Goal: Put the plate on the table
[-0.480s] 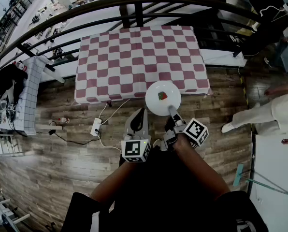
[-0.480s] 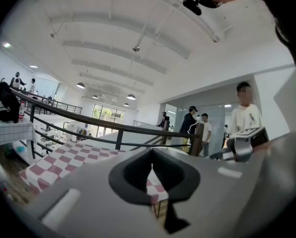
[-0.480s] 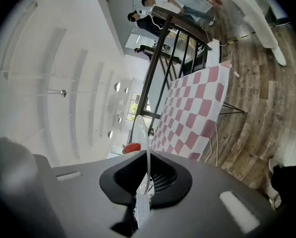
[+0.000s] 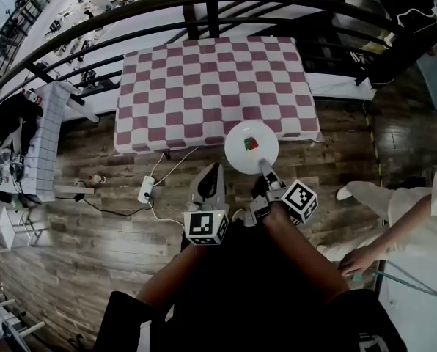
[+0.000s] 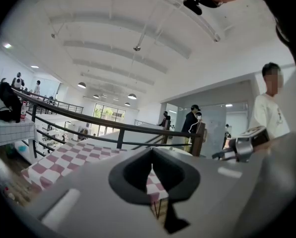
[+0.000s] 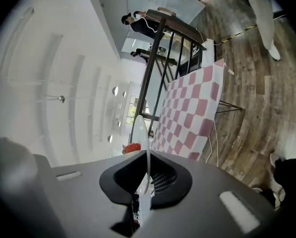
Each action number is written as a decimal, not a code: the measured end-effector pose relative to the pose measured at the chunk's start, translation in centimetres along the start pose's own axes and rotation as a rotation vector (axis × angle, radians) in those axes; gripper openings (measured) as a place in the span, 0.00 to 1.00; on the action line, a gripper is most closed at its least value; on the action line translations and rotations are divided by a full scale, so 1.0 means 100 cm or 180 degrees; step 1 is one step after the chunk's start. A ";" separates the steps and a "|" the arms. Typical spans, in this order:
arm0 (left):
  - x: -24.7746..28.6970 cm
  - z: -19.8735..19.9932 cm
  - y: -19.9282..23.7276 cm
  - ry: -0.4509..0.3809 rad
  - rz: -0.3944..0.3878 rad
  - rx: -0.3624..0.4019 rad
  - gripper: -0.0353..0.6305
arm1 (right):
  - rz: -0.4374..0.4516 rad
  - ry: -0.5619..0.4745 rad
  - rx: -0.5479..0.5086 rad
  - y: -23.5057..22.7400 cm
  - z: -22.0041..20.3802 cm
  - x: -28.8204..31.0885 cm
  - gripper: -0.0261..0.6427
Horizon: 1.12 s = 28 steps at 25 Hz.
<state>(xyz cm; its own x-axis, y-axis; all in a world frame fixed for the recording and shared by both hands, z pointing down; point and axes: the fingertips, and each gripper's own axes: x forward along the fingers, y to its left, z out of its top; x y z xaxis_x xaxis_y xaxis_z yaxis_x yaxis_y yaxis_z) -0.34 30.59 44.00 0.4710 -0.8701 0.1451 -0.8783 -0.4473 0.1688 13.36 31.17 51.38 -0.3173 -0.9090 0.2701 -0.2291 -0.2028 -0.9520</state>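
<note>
A white plate carries a small red and green object. It hangs over the near edge of the table with the pink and white checked cloth. My right gripper is shut on the plate's near rim. In the right gripper view the plate shows edge-on between the jaws of my right gripper, with the red object beside it. My left gripper hovers left of the plate over the wooden floor. In the left gripper view my left gripper is shut on nothing.
A dark curved railing runs behind the table. A power strip and cables lie on the floor by the table's near left corner. A small white-clothed stand is at the left. A person's arm reaches in at the right.
The right gripper has carried the plate a little forward, so it now overlaps the table's near edge. The person at the right has shifted. The left gripper has stayed put.
</note>
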 end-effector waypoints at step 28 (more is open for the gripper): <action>0.016 -0.005 0.002 0.0005 0.0118 0.0017 0.07 | -0.0128 -0.0045 0.0020 -0.031 0.021 -0.012 0.05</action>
<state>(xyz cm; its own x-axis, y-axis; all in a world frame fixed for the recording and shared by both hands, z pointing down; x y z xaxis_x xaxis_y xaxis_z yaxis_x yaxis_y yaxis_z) 0.29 29.19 44.71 0.4383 -0.8858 0.1528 -0.8956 -0.4158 0.1581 16.38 32.09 53.67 -0.2949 -0.9051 0.3062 -0.2358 -0.2416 -0.9413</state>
